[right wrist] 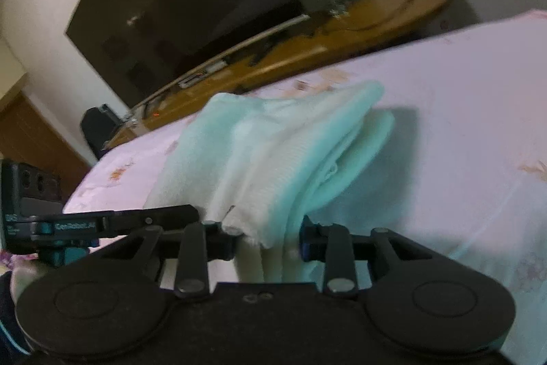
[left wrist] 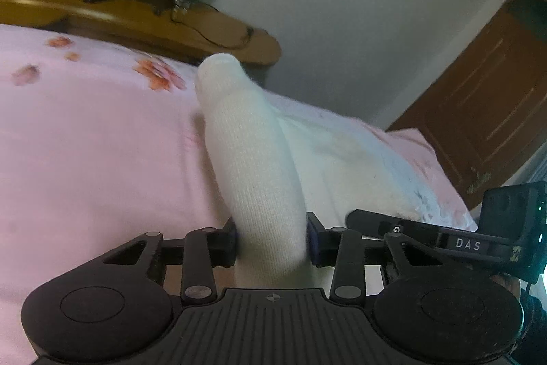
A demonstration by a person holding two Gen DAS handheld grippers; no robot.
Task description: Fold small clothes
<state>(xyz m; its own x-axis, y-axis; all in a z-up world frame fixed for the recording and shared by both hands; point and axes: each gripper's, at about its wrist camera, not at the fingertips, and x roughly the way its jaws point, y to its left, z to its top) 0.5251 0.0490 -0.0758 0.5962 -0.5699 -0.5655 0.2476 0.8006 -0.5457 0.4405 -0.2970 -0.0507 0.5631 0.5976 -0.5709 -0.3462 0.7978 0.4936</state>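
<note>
Both grippers pinch the white garment [left wrist: 263, 166] at its near edge — left gripper [left wrist: 271, 243] on a rolled fold, right gripper [right wrist: 268, 240] on bunched layers. It trails across the pink bedsheet [left wrist: 95, 139], soft, knitted, partly doubled over — folding appears begun, final tidy folds seemingly remaining.

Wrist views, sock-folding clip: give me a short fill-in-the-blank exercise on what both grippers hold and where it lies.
1. The left gripper is shut on a ____ sock.
2. The right gripper pinches the same garment's ____ end.
3. The sock's far end rests on a ____ floral bedsheet.
4. Beyond the bed stands a ____ board.

Missing words: white; open cuff; pink; wooden
</note>
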